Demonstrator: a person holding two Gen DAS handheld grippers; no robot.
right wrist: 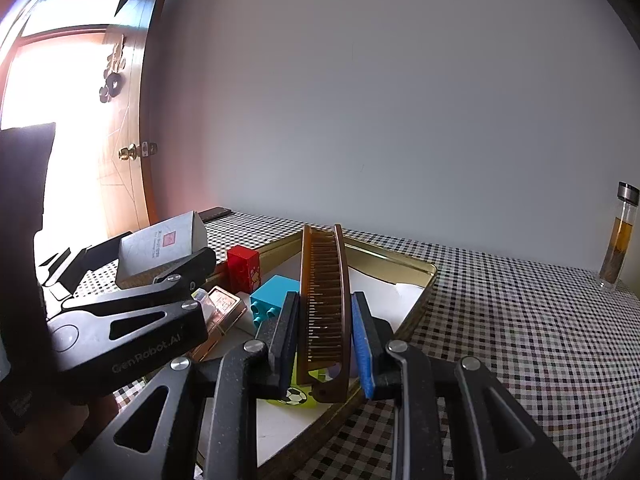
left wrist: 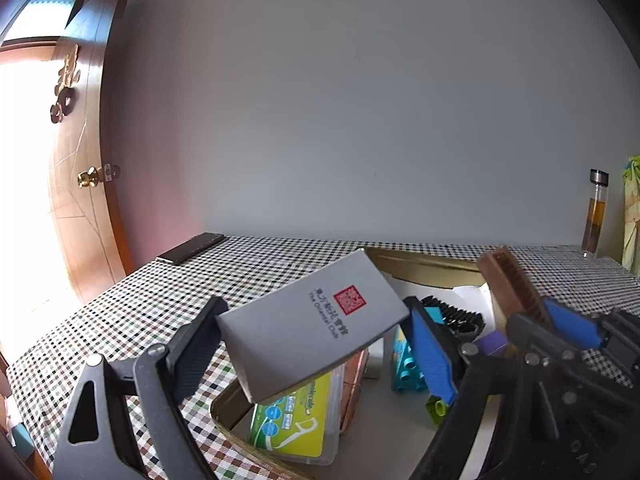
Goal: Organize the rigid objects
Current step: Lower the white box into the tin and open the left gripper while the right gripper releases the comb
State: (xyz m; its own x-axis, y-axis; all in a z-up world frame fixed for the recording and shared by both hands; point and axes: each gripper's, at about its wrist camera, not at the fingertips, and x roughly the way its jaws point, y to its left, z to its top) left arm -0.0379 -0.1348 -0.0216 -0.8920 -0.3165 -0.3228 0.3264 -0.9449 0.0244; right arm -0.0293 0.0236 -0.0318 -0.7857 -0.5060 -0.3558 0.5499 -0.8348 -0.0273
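- Foreground, left wrist view: the left gripper (left wrist: 316, 332) clamps a grey card box (left wrist: 316, 320) across its width, the black finger at lower left and the blue-padded finger at centre right pressing its two side edges. The box hangs tilted, its lower corner over the near rim of the tray.
- Foreground, right wrist view: the right gripper (right wrist: 325, 320) is closed on a brown folding hairbrush (right wrist: 324, 304), held edge-on between the pads with its bristles facing left; the free end points up toward centre frame.
- Just beyond, a gold metal tray (right wrist: 416, 268) lies on the checked tablecloth (right wrist: 520, 320). Both held items hang above it.
- Inside the tray, at lower centre of the left wrist view, a green-and-white floss pick pack (left wrist: 296, 424) lies flat near the front rim, beside a copper-coloured case (left wrist: 354, 380). Teal toy bricks (left wrist: 408, 364) stand right of them, and a black comb (left wrist: 452, 312) lies farther back on white paper.
- In the right wrist view a red box (right wrist: 242, 264) stands against the tray's far left edge.
- Open cloth stretches right of the tray to a glass bottle (right wrist: 618, 240) of amber liquid at the far right edge, close to the wall.
- Upper left, a dark phone (left wrist: 192, 248) lies by the table's back edge, with bare cloth between it and the tray; a wooden door (left wrist: 84, 160) stands behind.
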